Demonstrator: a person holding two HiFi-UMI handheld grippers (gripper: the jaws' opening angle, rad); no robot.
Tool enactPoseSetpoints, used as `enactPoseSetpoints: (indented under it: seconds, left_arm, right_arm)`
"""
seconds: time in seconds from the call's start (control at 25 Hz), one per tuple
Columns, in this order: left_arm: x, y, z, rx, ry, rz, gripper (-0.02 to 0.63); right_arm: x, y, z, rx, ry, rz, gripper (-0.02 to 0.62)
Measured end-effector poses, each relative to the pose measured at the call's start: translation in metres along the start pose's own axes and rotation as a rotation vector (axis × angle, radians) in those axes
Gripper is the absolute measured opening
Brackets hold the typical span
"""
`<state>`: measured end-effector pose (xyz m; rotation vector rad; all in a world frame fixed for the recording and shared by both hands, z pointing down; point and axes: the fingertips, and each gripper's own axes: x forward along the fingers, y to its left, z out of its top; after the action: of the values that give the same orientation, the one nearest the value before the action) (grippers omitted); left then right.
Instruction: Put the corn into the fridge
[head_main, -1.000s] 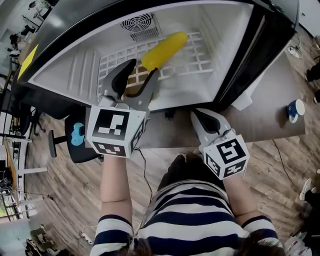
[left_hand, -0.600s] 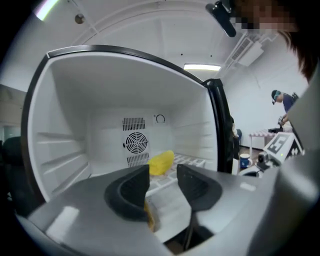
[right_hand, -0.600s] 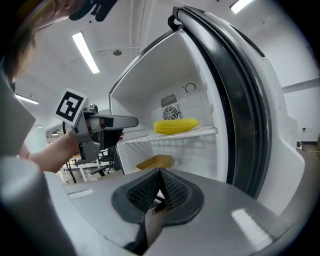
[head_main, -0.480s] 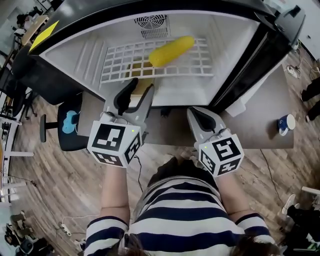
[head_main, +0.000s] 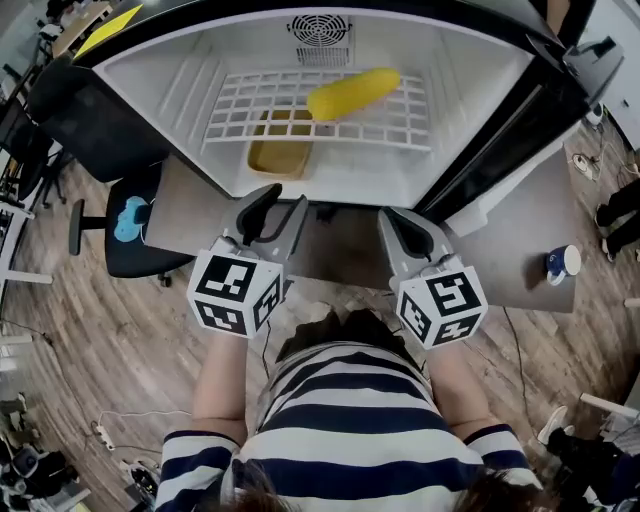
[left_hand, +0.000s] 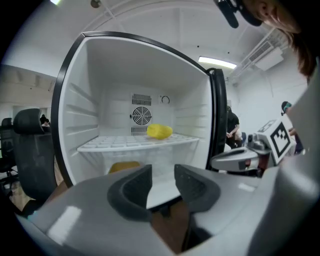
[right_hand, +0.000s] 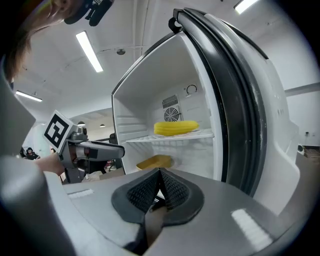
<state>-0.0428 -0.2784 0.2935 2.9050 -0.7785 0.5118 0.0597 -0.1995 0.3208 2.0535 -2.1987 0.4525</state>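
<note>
A yellow corn cob (head_main: 353, 92) lies on the white wire shelf (head_main: 258, 112) inside the open fridge (head_main: 130, 72); it also shows as the corn (left_hand: 159, 131) in the left gripper view and the corn (right_hand: 176, 128) in the right gripper view. My left gripper (head_main: 282, 204) hangs in front of the fridge opening, jaws open with nothing between them. My right gripper (head_main: 402, 224) sits beside it, shut and empty. Both are outside the fridge, well short of the corn.
A yellow tray (head_main: 279, 156) rests on the fridge floor under the shelf. The fridge door (head_main: 525, 120) stands open at the right. The fridge sits on a wooden table (head_main: 520, 240) with a blue-and-white cup (head_main: 563, 264). A black chair (head_main: 125, 225) is at the left.
My left gripper has drawn back out of the fridge toward me, leaving the corn lying on the shelf. The right gripper has barely moved.
</note>
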Motion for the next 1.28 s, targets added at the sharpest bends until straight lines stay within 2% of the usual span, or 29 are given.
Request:
enactPoseSetpoints:
  seconds: [0.4,0.72,0.96,1.28]
  left_arm:
    - [-0.015,-0.006,-0.06,-0.06,0.124,0.034,0.0]
    - [-0.028,-0.001,-0.081,-0.122,0.159,0.079,0.0]
    - [-0.035,-0.001,-0.085,-0.121,0.172,0.085,0.0]
    - [-0.041,0.001,-0.085,-0.078,0.169,0.1,0.0]
  right_arm:
    - [0.004,0.001,-0.016,0.007,0.044,0.01,-0.008]
    - [0.006,0.008,-0.023,0.017,0.06,0.015,-0.008]
    - [0.005,0.014,-0.025,0.02,0.063,0.012,-0.008]
    - [0.0,0.018,-0.027,0.027,0.054,0.007,-0.008]
